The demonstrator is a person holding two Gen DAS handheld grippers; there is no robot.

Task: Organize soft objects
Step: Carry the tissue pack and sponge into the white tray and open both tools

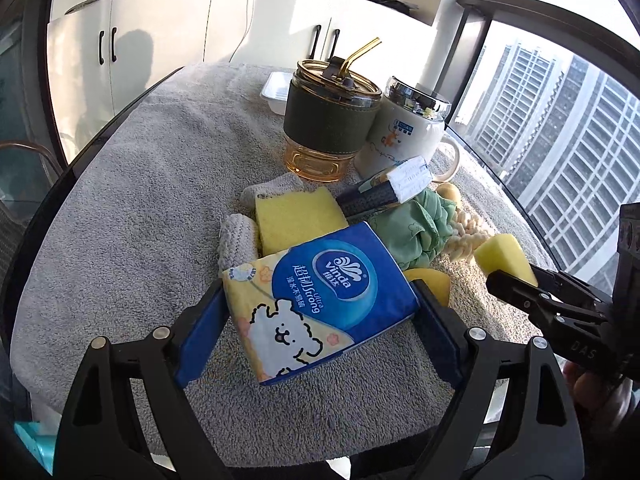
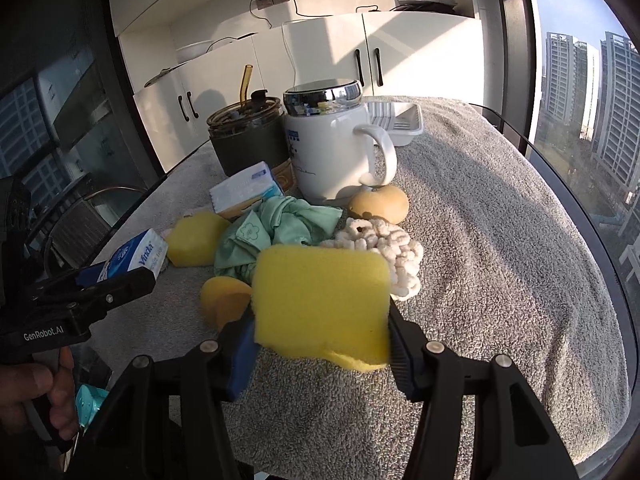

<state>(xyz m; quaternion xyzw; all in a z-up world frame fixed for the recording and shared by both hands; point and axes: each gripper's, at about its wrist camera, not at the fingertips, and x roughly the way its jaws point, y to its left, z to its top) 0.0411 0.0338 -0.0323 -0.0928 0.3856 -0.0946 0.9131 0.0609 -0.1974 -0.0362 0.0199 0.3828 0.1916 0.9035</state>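
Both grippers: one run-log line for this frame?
left gripper: shut on tissue pack | right gripper: shut on yellow sponge | both lifted above grey towel

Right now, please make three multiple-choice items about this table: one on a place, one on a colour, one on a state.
1. Where is the white mug?
A. beside the amber cup
B. inside the white tray
C. on the floor

2. What colour is the sponge in the right gripper?
A. blue
B. yellow
C. pink

3. What is the left gripper doing?
A. holding nothing
B. holding the tissue pack
C. holding the green cloth

Answers: A, they stand side by side; B, the sponge is plainly yellow; B, the pack sits between its fingers.
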